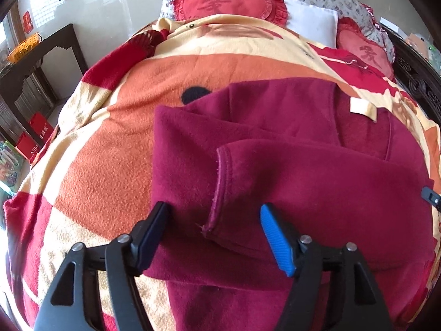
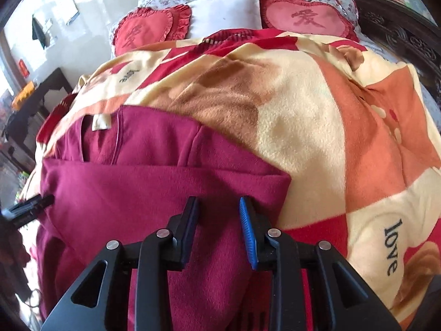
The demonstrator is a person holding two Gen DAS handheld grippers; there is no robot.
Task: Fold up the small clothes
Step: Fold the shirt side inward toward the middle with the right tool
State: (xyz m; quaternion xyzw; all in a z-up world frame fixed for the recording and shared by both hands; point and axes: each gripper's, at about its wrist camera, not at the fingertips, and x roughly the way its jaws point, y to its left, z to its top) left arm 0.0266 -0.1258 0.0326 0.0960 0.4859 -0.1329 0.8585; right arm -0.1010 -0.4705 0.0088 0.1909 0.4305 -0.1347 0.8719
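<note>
One dark red fleece top [image 1: 275,143] is spread on one blanket [image 1: 115,127]. Both tools, left tool [image 1: 213,215] and right tool [image 2: 219,207], are held wide over it. Two heart pillows [image 2: 148,27] are seen far off.

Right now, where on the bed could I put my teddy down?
Bare blanket lies right of the red top, below the heart pillows. More on its other side, toward the dark table. Crowded: both open grippers over the top.
</note>
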